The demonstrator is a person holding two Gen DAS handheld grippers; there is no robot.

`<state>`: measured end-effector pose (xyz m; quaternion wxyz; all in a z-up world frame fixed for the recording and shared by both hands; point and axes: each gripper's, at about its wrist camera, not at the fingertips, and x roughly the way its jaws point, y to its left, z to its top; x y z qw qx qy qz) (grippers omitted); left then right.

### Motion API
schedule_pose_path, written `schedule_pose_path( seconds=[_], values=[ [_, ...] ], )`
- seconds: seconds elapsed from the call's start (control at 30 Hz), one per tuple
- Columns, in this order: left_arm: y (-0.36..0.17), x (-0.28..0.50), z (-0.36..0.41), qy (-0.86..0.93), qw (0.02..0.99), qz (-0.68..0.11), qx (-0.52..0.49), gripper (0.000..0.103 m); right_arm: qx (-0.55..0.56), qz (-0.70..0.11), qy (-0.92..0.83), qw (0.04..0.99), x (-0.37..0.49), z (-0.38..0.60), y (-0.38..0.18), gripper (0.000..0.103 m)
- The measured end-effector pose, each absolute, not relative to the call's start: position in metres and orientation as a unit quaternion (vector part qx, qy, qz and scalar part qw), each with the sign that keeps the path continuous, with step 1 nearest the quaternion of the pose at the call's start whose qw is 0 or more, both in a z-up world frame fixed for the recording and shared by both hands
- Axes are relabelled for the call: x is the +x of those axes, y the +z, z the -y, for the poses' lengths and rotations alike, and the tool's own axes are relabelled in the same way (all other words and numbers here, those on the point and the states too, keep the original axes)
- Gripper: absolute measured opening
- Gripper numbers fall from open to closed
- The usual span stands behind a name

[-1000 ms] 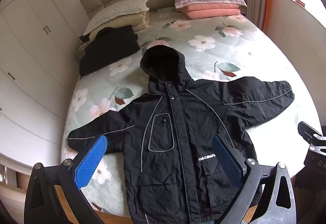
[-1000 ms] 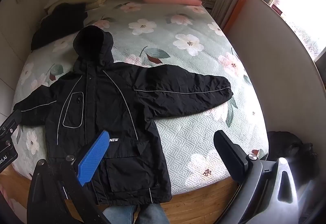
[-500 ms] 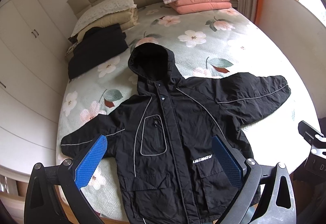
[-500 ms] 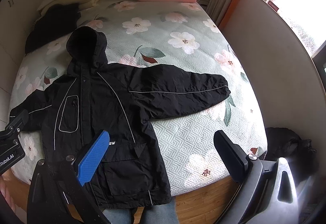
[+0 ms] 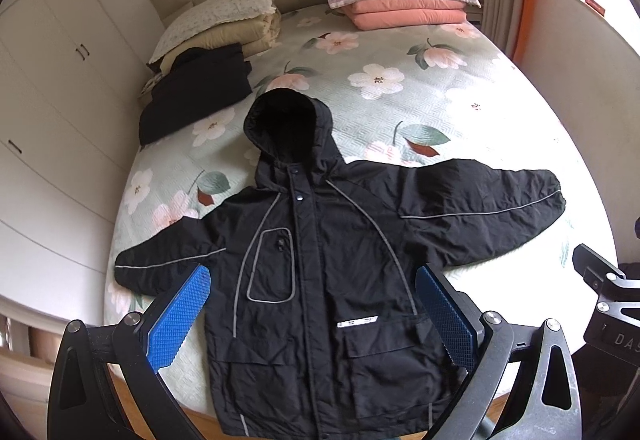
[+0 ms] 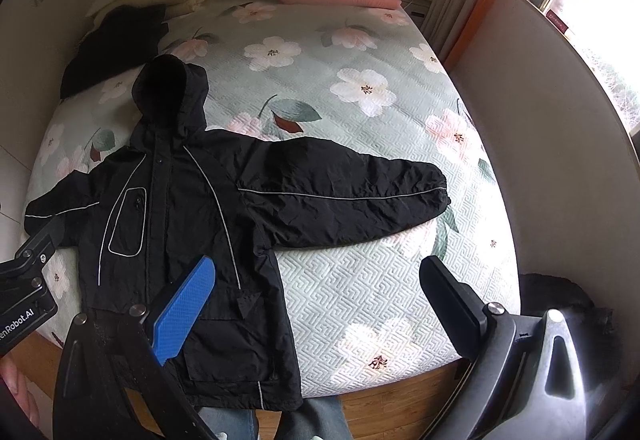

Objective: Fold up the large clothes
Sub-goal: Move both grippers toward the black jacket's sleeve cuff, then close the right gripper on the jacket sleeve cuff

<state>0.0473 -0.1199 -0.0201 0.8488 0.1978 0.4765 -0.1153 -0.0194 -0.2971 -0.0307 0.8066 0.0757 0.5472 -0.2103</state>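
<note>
A black hooded jacket [image 5: 320, 260] lies flat, front up, on the near part of the bed, sleeves spread to both sides, hood pointing to the headboard, hem at the foot edge. It also shows in the right wrist view [image 6: 192, 208]. My left gripper [image 5: 312, 312] is open and empty, held above the jacket's lower body. My right gripper [image 6: 316, 300] is open and empty, held above the jacket's right side and the bare bedspread. Neither touches the jacket.
The bed [image 5: 460, 112] has a pale green floral spread. A folded black garment [image 5: 196, 92] and cream bedding [image 5: 224, 24] lie at the far left, pink pillows [image 5: 404, 0] at the far right. White wardrobes [image 5: 48, 100] stand left; a wall and window [image 6: 592, 0] are right.
Both grippers have risen and pulled back a little, so the jacket sits lower and more fully in each view. The jacket has not moved. Both grippers stay open.
</note>
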Motion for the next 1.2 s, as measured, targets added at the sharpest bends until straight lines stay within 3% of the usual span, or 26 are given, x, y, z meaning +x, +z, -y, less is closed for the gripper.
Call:
schedule_pose_path(
  seconds=[0.33, 1.2],
  values=[
    [-0.027, 0.039, 0.173, -0.11, 0.842, -0.486, 0.206, 0.102, 0.079, -0.554, -0.2, 0.804, -0.021, 0.342, -0.039, 0.102],
    [-0.066, 0.059, 0.219, -0.108, 0.827, -0.516, 0.195, 0.102, 0.116, -0.575, -0.209, 0.782, -0.019, 0.409, -0.098, 0.102]
  ],
)
